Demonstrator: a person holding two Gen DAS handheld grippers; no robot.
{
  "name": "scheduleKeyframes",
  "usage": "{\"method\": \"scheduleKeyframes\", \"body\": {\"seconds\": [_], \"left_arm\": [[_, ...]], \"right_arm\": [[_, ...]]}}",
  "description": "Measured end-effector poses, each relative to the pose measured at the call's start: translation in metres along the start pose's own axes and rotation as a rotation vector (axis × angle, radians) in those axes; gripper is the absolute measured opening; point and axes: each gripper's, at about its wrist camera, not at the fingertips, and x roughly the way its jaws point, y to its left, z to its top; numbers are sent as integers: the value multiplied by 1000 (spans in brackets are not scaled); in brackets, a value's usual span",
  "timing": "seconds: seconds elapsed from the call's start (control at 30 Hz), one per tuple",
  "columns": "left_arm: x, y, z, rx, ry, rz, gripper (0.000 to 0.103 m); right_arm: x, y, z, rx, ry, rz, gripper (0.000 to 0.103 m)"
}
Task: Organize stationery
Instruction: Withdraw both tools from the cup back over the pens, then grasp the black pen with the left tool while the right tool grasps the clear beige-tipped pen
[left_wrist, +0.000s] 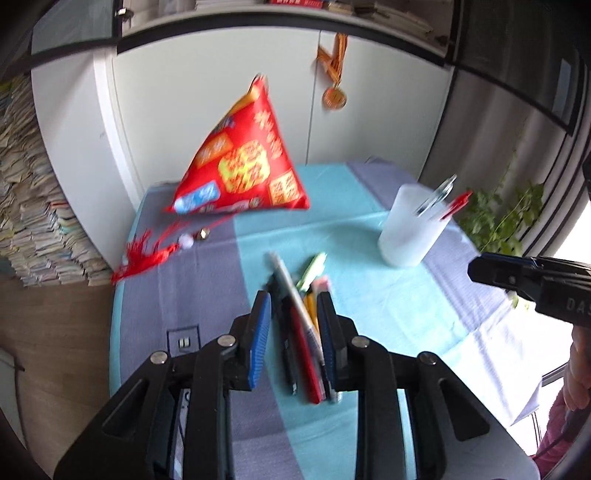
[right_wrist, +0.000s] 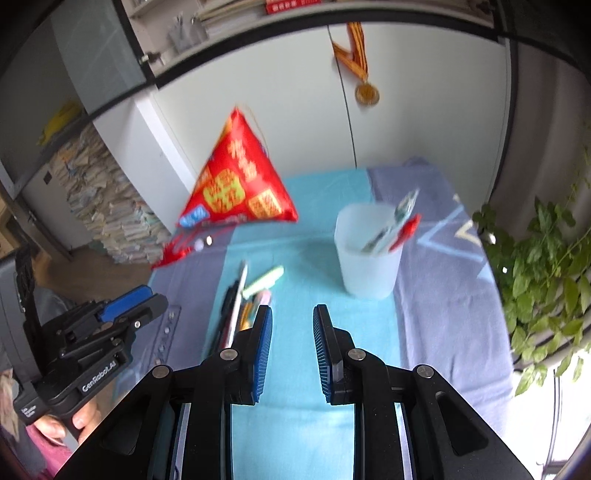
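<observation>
A loose pile of pens and markers lies on the blue and purple tablecloth. My left gripper hovers over the near end of that pile, jaws a little apart, and the pens show through the gap, untouched by the pads. A frosted white cup stands to the right with two pens leaning in it. In the right wrist view the cup is ahead and to the right, the pen pile to the left. My right gripper stands open over bare cloth.
A red pyramid-shaped pack stands at the back of the table, its red tassel trailing to the left edge. A clear ruler lies left of the pens. A green plant borders the right side. Stacked books stand on the floor.
</observation>
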Motion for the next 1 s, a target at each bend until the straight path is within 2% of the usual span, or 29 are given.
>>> {"method": "scheduleKeyframes", "body": {"seconds": [0.23,0.37,0.57,0.77,1.0], "left_arm": [[34,10,-26,12,99,2,24],[45,14,-38,26,132,-10,23],[59,23,-43,21,165,-22,23],[67,27,-40,12,181,-65,23],[73,20,-39,45,191,-92,24]], "right_arm": [[59,17,-29,13,182,6,23],[84,22,-34,23,236,-9,23],[108,30,-29,43,276,-27,23],[128,33,-22,67,307,-37,23],[140,34,-16,85,317,-55,23]]}}
